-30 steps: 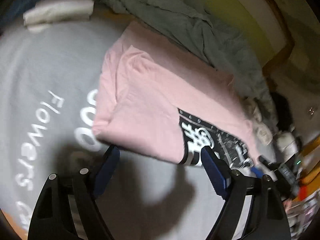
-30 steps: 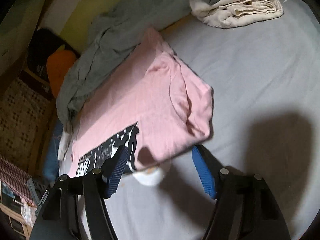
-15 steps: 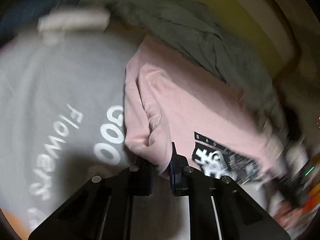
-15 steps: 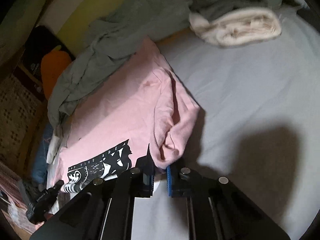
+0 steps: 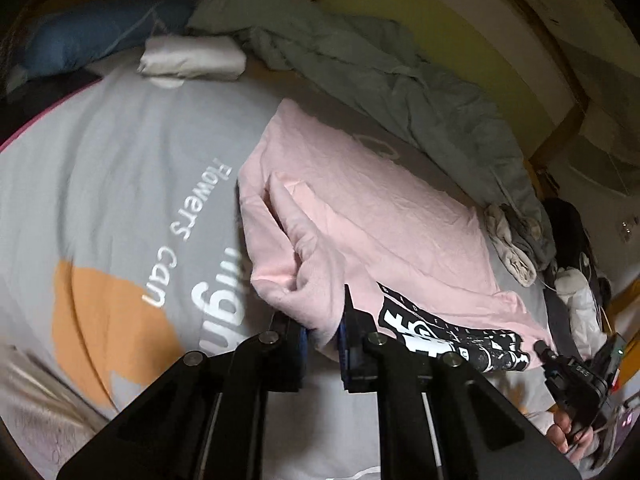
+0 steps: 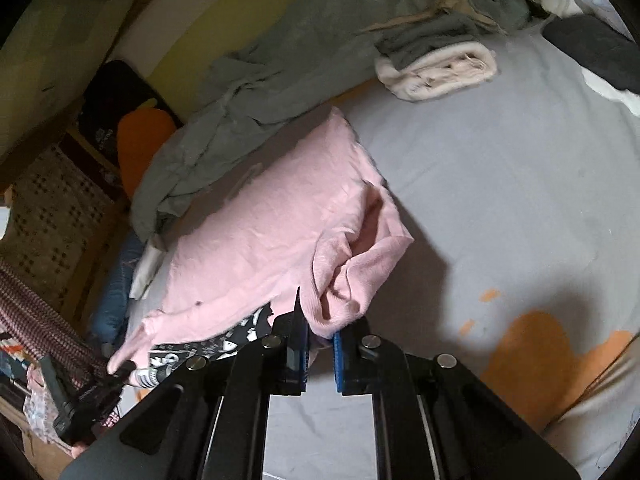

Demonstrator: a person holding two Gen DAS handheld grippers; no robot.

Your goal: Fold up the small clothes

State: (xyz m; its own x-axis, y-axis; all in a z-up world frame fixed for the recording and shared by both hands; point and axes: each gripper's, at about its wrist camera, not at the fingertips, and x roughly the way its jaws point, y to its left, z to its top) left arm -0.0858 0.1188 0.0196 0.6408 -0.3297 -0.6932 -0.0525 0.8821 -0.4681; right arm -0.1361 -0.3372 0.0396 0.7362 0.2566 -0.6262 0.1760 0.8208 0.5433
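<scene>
A: What do your tongs hold?
B: Your left tongs and right tongs are each clamped on a near corner of the pink shirt, which lies on the grey bedspread.
A: And beyond them?
B: A rumpled grey-green garment beyond the shirt, a cream folded bundle farther off.

The T-shirt is pale pink with a black-and-white print. The bed cover is grey with white lettering and orange patches. A crumpled blanket is grey-green, a rolled garment cream. The tongs' pads are blue.
</scene>
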